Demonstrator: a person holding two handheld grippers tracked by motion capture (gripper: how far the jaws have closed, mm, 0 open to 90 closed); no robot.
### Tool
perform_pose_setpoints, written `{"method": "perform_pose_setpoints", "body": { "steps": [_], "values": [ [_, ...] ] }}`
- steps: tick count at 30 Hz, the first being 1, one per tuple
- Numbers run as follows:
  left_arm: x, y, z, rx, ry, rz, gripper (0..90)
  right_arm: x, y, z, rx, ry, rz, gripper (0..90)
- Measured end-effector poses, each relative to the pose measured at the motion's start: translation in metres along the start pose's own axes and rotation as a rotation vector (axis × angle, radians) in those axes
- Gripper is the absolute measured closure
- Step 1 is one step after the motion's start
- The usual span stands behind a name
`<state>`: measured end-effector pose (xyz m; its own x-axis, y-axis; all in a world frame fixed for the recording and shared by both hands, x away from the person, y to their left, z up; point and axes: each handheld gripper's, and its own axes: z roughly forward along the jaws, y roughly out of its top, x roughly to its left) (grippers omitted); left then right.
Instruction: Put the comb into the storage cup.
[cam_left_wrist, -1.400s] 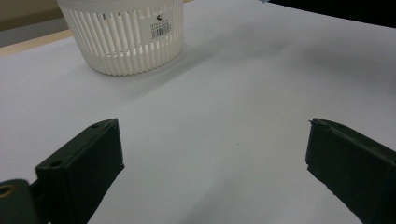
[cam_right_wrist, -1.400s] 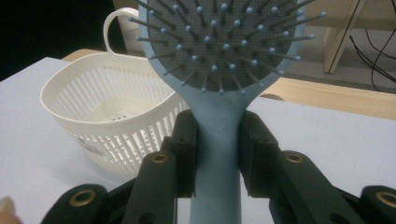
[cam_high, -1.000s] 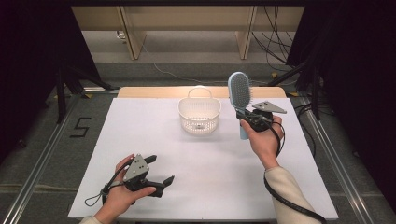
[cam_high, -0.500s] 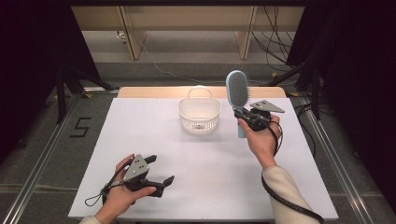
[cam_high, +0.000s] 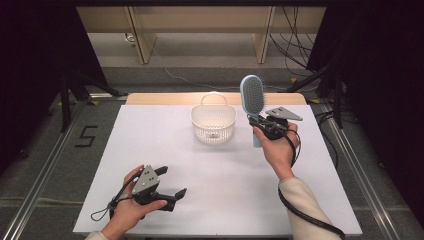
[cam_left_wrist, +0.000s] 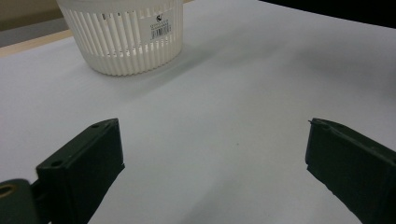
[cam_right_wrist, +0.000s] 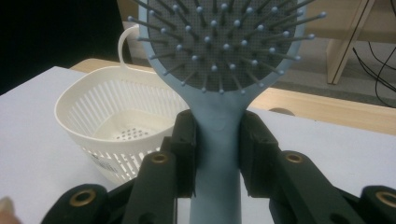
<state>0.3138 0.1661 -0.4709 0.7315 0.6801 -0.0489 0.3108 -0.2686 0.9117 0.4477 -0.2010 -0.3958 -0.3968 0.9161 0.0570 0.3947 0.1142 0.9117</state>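
A light blue hairbrush (cam_high: 252, 96) stands upright in the air, its bristled head up, just right of a white slatted basket (cam_high: 213, 123). My right gripper (cam_high: 260, 125) is shut on the hairbrush handle (cam_right_wrist: 217, 154), with a jaw on each side. The basket (cam_right_wrist: 112, 122) sits lower left of it with nothing inside. My left gripper (cam_high: 172, 196) rests open near the table's front left, held in a hand. Between its wide-apart jaws lies only bare white table (cam_left_wrist: 215, 140), and the basket (cam_left_wrist: 126, 35) stands far ahead.
The white table (cam_high: 165, 150) has a wooden strip (cam_high: 165, 98) along its far edge. Metal rails (cam_high: 40, 175) run along both sides. Cables (cam_high: 300, 35) lie on the floor behind, and a cable trails from each gripper.
The right gripper has carried the hairbrush a little to the left, closer to the basket. The left gripper has stayed in place.
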Motion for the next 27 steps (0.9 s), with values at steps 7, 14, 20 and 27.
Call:
{"method": "perform_pose_setpoints", "body": {
  "steps": [7, 14, 20, 27],
  "values": [
    [-0.0001, 0.0001, 0.0000, 0.000, -0.001, 0.001, 3.7, 0.0021, 0.0008, 0.0012, -0.002, 0.003, 0.000, 70.3],
    [0.0000, 0.0001, -0.0001, 0.000, 0.001, 0.002, 3.8, 0.0042, 0.0015, 0.0028, -0.007, 0.003, -0.007, 70.3],
    [-0.0002, 0.0000, 0.0000, 0.000, 0.000, -0.001, 3.8, 0.0061, 0.0028, 0.0040, -0.008, 0.008, -0.009, 70.3],
    [-0.0001, -0.0002, 0.0000, 0.001, 0.001, -0.002, 3.9, 0.0082, 0.0037, 0.0057, -0.007, 0.011, -0.012, 70.3]
  ]
}}
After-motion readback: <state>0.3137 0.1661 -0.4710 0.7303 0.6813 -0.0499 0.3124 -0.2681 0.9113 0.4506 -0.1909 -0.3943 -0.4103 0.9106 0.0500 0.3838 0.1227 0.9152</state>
